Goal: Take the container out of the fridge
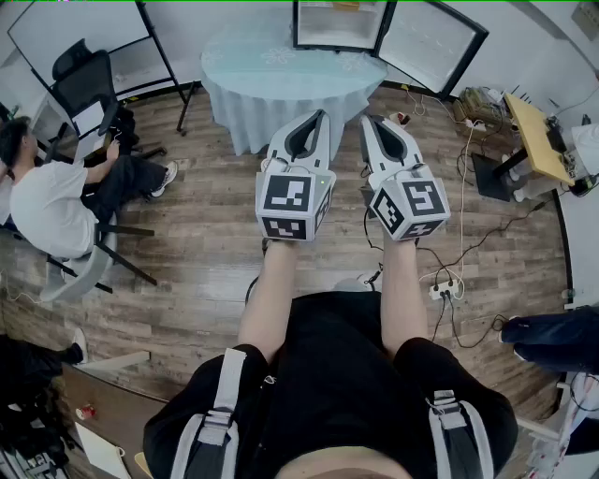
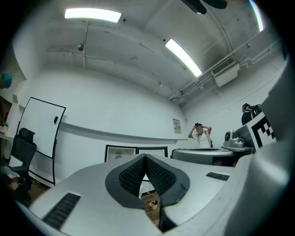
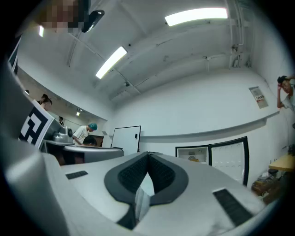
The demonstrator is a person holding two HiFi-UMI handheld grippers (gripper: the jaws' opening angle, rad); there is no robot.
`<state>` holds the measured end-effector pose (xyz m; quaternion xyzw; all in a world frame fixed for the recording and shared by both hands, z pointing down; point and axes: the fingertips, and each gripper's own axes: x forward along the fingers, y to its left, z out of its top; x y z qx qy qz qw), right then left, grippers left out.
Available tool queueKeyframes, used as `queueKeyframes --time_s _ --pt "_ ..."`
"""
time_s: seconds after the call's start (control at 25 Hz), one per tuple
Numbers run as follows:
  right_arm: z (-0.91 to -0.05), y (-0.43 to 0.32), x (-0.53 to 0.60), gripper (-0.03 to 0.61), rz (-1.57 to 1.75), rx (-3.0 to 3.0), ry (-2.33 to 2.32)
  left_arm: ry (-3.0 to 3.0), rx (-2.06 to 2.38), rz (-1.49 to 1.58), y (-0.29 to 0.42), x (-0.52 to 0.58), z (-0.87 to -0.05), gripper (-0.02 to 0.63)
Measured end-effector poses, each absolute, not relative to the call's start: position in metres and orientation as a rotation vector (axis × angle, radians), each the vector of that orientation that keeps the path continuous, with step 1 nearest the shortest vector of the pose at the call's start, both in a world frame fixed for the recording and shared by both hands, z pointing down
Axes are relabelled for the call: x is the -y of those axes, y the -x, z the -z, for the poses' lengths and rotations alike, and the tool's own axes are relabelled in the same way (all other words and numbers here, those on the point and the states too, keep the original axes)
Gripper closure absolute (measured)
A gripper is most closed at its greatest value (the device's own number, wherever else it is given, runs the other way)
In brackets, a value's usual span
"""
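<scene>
Right now you hold your left tongs (image 1: 322, 116) and right tongs (image 1: 366, 121) fully closed and empty, side by side, well short of the open fridge (image 1: 337, 28) on the round worktop (image 1: 281, 75).

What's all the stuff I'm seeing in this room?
Small black-framed fridge: one, white inside, door open, past the table.
Round table with pale blue cloth: one, ahead of the grippers.
Whiteboard: one, white, far left.
Office chair: one, black, left.
Seated person in a white shirt: one, left edge.
Wooden desk: one, tan, right.
Power strip: one, white, floor at right.
Left gripper: grey, jaws shut, empty.
Right gripper: grey, jaws shut, empty.
</scene>
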<state>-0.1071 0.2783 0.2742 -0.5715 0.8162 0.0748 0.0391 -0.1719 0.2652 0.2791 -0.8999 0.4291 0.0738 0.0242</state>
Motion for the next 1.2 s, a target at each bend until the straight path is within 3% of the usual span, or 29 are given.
queueKeyframes --time_s 0.88,1.2 --pt "-0.301 0.088 -0.208 0.572 -0.127 -2.53 1.771 2.839 -1.412 -0.25 0.163 -0.2 -0.303 0.62" --pt "-0.328 0.015 -0.138 0.574 -0.048 -2.506 1.859 2.899 -1.496 -0.252 0.12 -0.126 -0.332 0.62"
